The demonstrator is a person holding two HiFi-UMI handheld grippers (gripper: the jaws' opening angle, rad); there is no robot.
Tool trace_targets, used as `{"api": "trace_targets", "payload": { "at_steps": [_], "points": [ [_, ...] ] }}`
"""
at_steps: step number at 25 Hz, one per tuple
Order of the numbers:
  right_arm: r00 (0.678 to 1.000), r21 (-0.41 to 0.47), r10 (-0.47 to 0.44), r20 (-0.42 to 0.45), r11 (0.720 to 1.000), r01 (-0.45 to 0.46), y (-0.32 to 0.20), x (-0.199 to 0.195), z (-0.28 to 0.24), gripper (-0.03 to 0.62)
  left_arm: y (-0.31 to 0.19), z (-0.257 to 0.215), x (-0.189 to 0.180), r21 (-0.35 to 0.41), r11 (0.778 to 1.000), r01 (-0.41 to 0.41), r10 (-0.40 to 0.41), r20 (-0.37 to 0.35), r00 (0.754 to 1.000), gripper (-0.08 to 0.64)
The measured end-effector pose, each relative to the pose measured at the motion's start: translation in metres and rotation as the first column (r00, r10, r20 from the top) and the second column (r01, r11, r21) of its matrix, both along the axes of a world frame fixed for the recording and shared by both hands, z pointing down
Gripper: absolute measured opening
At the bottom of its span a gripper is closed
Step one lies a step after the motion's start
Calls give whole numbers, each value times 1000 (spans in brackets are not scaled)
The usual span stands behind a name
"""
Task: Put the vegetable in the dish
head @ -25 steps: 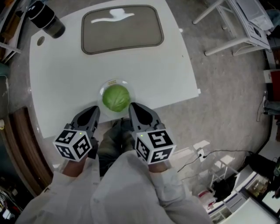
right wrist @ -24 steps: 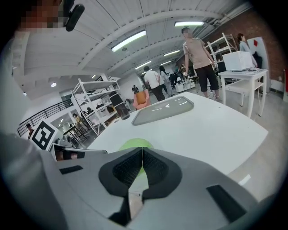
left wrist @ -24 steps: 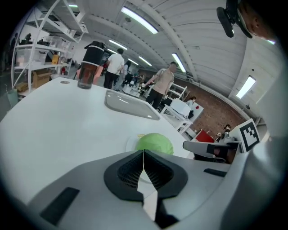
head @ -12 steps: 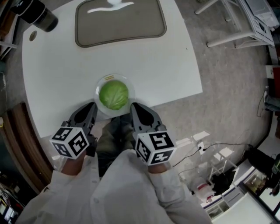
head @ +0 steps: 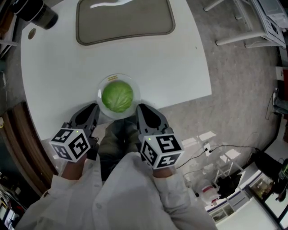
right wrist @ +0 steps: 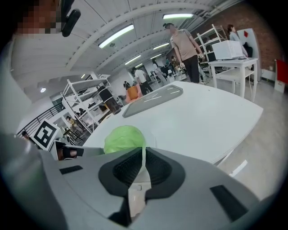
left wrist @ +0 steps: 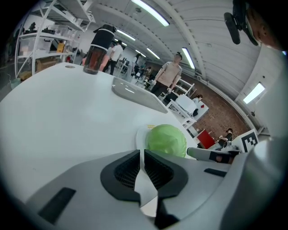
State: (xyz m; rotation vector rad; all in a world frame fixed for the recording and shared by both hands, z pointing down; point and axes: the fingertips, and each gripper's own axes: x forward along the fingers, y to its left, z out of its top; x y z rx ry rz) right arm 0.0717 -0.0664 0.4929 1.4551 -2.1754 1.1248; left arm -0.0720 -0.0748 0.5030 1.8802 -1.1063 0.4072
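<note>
Fingers of the left gripper pressed together, gripping nothing, and the same with the right gripper. Just beyond both sets of tips, and between them in the head view: a green cabbage. Sits in a small round dish close to the near edge of the white desk. Farther back on the desk, a grey tray and, at the far left corner, a dark cup.

A white table with rounded corners stands on a speckled grey floor. A grey tray lies at the table's far end, and a dark tumbler stands near the far left corner. White frames stand to the right. People stand beyond the table.
</note>
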Motion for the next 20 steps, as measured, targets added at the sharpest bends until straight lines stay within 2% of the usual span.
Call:
{"api": "trace_targets", "payload": {
  "at_steps": [10,14,20],
  "points": [
    [1000,-30,21,-12,999,-21,1,3,8,15,1,8,1,-69,998,12,-15,-37,999,80],
    [999,-47,37,-13,998,-37,0,6,12,73,3,10,3,-97,995,14,-19,-50,999,88],
    [999,-72,37,-8,997,-37,-1,4,16,106,2,11,4,-108,994,18,-23,-49,999,92]
  ]
}}
